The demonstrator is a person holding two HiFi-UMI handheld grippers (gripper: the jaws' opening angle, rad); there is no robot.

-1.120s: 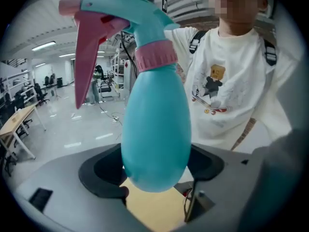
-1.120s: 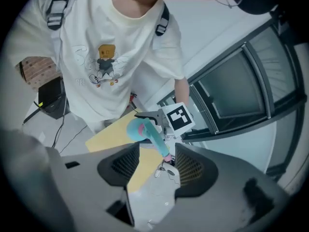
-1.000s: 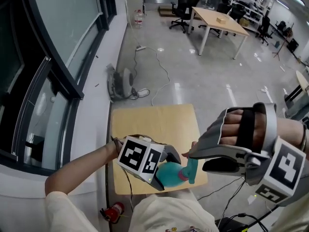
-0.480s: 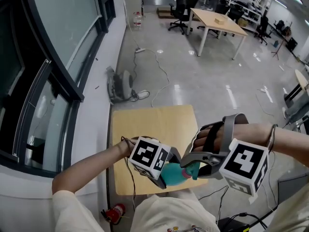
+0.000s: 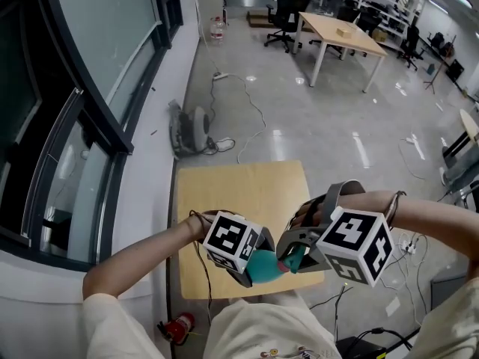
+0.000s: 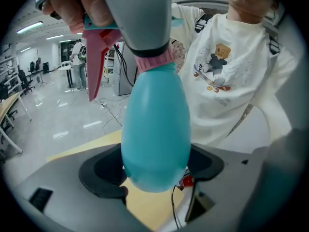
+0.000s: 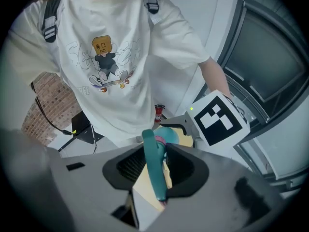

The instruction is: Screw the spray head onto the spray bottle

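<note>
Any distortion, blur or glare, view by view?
Left gripper view: strong fisheye, dark corners, spray bottle sharp, foreground soft. Right gripper view: same vignette, spray head in focus. Head view: light glare on the floor, window frames bowed.

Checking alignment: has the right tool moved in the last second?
Yes: right tool swung left, from mostly off the table's right edge to its corner; jaws just closing on the spray head.

The bare left forearm (image 5: pixel 142 264) and right forearm (image 5: pixel 426 212) converge low before the torso. The grey left gripper (image 6: pixel 155 173) clamps the teal egg-shaped plastic bottle (image 6: pixel 154 124). The grey right gripper (image 7: pixel 155 166), angled steeply down, has just been closing its jaws onto the teal plastic spray head (image 7: pixel 153 153) between them.
</note>
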